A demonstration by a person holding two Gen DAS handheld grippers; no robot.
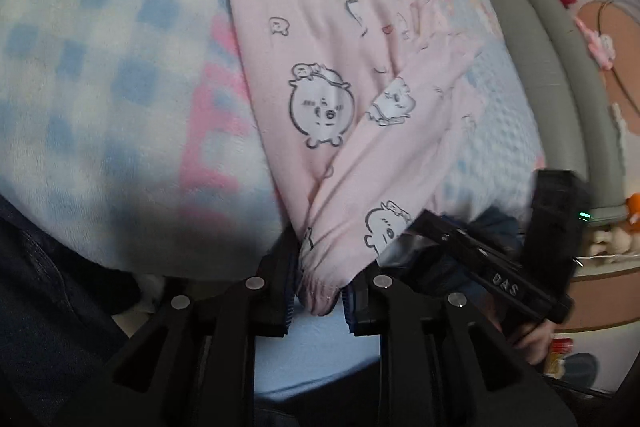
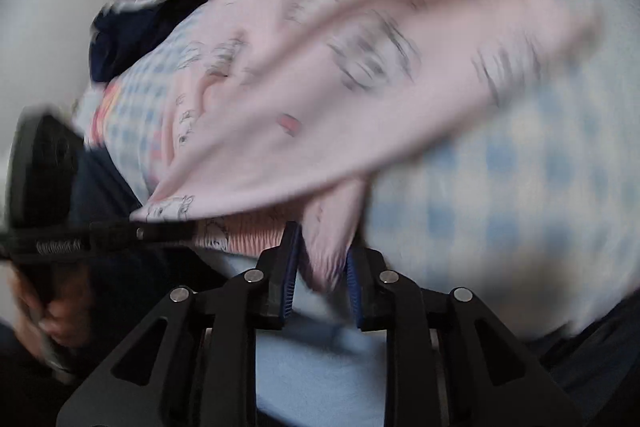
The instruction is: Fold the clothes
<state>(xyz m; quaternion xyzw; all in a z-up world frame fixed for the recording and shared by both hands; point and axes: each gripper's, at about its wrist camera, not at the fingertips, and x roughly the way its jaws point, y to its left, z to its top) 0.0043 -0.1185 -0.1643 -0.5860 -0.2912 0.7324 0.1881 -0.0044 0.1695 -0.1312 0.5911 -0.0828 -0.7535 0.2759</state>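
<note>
Left gripper (image 1: 318, 291): jaws clamped on a gathered, elastic-hemmed end of the garment, blue pads pressing it from both sides.
Right gripper (image 2: 320, 279): jaws closed on a narrow strip of the same pink cloth; heavy blur in this view, but fabric plainly pinched between the blue pads.
Garment (image 1: 340, 39): pink, printed with outlined cartoon animals; spread ahead of the left jaws and running away from them across the blanket, one long sleeve or leg folded over its right part and leading down into those jaws.
Garment, right view (image 2: 360, 75): lifted ahead of and above the right jaws, fanned out leftward and rightward, motion-smeared.
Blanket (image 1: 92, 59): fluffy, blue-and-white check with pink stripes, lying under the garment, left of the left jaws and beyond.
Bed (image 1: 316, 351): pale blue sheet directly beneath both pairs of jaws.
Dark clothes (image 2: 152, 27): heap of navy and grey-white fabric far ahead and left of the right jaws, past the garment.
Other gripper, left view (image 1: 400, 233): black body entering from the right of the left jaws, tip touching the garment.
Other gripper, right view (image 2: 192, 227): black bar entering from the left, level with the garment's lower edge.
Floor (image 1: 608, 39): brown, right of the bed's grey edge, scattered with small items.
</note>
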